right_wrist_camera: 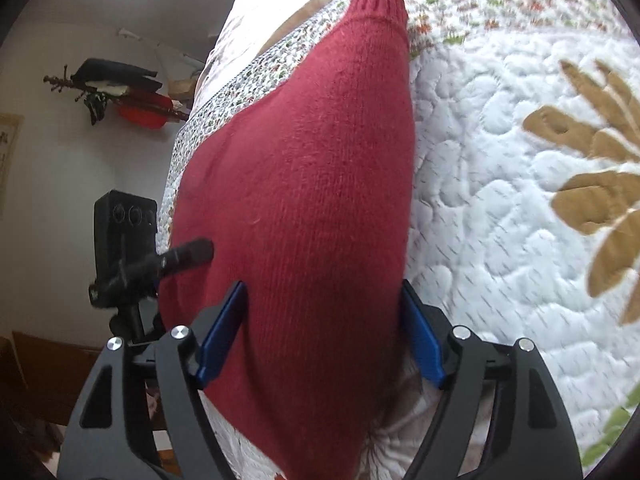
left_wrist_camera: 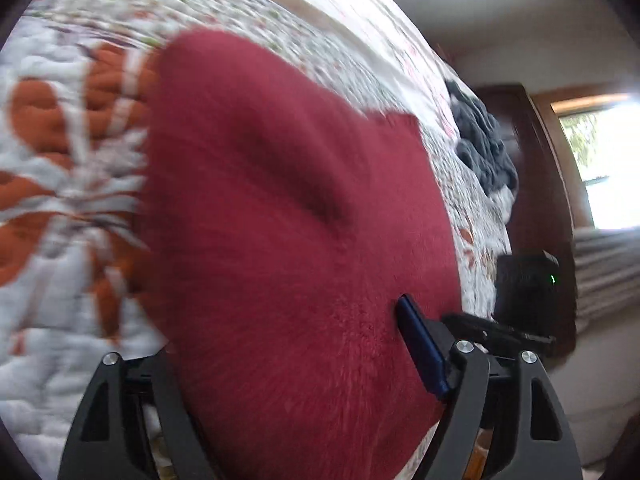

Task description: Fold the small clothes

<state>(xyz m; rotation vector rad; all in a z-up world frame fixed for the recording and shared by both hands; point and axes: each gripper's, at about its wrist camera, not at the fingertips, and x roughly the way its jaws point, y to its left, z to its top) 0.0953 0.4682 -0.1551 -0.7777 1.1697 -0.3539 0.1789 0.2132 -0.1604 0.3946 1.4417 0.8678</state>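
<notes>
Lying across the quilted bed cover (right_wrist_camera: 500,220), with the red knit sweater (right_wrist_camera: 304,200) draped between both sets of fingers. Left gripper (left_wrist_camera: 304,360) standing spread apart, cloth bulging between. Right gripper (right_wrist_camera: 324,328) also standing wide, blue pads (right_wrist_camera: 222,336) flanking the fabric.

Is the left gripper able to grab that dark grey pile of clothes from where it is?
Probably not right now. The left gripper is full of red sweater, and the grey clothes lie well beyond it across the quilt.
</notes>
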